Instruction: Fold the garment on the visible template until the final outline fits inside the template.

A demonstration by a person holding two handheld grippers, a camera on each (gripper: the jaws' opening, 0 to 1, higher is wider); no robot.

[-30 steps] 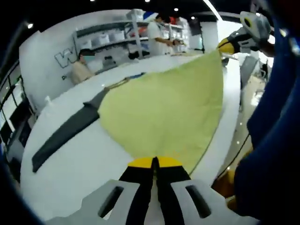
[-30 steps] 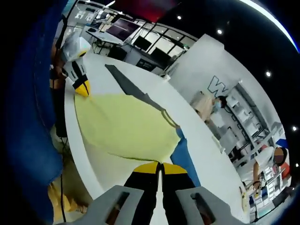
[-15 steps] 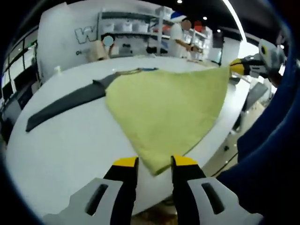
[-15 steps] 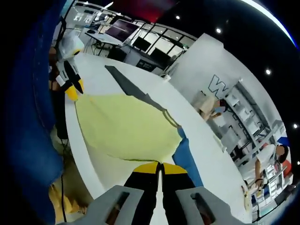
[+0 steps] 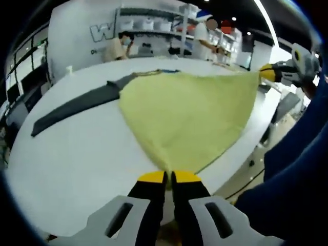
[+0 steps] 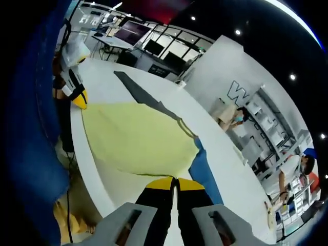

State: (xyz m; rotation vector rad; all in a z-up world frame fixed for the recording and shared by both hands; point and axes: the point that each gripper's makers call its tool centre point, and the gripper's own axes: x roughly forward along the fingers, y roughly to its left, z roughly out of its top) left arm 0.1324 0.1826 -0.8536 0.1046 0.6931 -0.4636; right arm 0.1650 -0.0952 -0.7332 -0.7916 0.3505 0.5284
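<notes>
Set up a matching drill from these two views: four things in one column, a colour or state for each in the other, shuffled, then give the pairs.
Things:
1. cloth
2. strip
3. table
4. left tongs

Colour or state:
A. white
B. dark grey, lying flat
C. shut on a corner of the cloth
D. pale yellow-green, spread out

Pairs: 1-D, 2-B, 3-A, 4-C

Big "W" on the white wall (rest cut off), small txt below unreadable.
</notes>
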